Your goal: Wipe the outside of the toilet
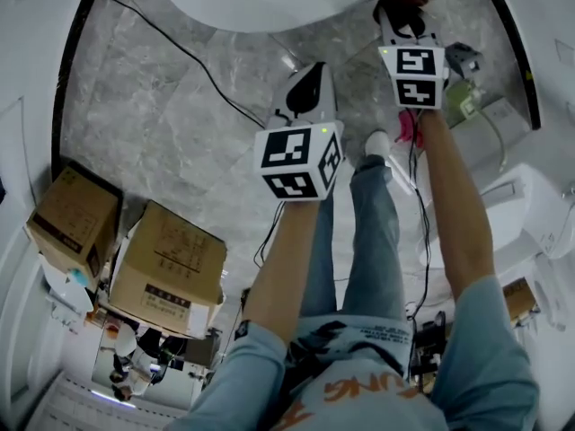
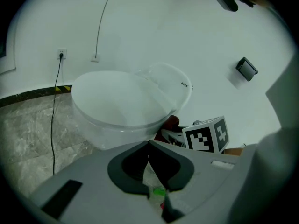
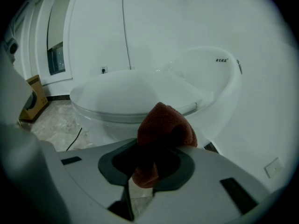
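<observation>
My right claw [image 3: 145,169] is clamped on the bunched middle of the soft, light red cloth [image 3: 164,125], just near the slick, hard toilet [image 3: 131,94]; my left claw [image 2: 149,148] is closed and empty.

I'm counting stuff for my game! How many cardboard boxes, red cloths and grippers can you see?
cardboard boxes: 2
red cloth: 1
grippers: 2, the left gripper and the right gripper
total: 5
</observation>
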Action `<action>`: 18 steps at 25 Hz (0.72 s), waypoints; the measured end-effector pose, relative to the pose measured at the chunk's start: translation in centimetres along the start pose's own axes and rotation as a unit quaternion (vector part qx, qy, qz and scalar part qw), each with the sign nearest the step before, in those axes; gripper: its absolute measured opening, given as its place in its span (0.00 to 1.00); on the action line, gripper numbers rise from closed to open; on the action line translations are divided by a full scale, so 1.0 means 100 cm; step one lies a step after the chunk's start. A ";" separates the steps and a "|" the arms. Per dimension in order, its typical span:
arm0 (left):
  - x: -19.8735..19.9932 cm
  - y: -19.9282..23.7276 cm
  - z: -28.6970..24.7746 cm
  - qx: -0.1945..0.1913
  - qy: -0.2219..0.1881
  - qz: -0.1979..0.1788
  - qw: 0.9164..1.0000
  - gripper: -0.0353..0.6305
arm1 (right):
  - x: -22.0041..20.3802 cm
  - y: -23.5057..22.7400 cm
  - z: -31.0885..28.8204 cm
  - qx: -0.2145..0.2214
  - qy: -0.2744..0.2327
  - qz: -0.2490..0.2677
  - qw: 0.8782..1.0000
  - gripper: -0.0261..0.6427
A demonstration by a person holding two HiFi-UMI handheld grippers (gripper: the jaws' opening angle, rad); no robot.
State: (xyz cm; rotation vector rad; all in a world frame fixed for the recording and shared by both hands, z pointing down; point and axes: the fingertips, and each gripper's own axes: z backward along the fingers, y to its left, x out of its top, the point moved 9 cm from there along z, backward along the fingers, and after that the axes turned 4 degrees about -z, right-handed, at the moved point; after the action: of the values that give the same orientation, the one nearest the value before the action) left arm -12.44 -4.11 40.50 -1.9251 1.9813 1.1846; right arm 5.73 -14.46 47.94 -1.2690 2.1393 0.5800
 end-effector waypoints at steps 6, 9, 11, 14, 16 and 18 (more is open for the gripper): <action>-0.012 0.012 0.022 0.015 -0.010 0.022 1.000 0.05 | -0.002 0.036 0.003 0.022 0.007 0.007 1.000 0.16; -0.016 0.022 0.030 0.027 -0.019 0.034 0.999 0.05 | -0.002 0.056 0.004 0.039 0.007 0.012 0.999 0.15; -0.018 0.029 0.036 0.035 -0.025 0.043 0.998 0.05 | -0.001 0.070 0.004 0.049 0.006 0.012 0.999 0.16; -0.022 0.037 0.045 0.046 -0.032 0.052 0.997 0.05 | -0.001 0.087 0.005 0.056 0.005 0.009 0.998 0.16; -0.026 0.043 0.052 0.053 -0.038 0.059 0.996 0.05 | -0.002 0.097 0.005 0.062 0.005 0.011 0.998 0.16; -0.030 0.050 0.059 0.062 -0.042 0.066 0.995 0.05 | -0.001 0.110 0.005 0.074 0.004 0.016 0.997 0.16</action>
State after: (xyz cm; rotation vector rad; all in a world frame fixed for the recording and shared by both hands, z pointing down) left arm -18.77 1.18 40.41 -1.6806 2.1131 1.1223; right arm -3.90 -9.07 48.48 -1.1607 2.1687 0.4206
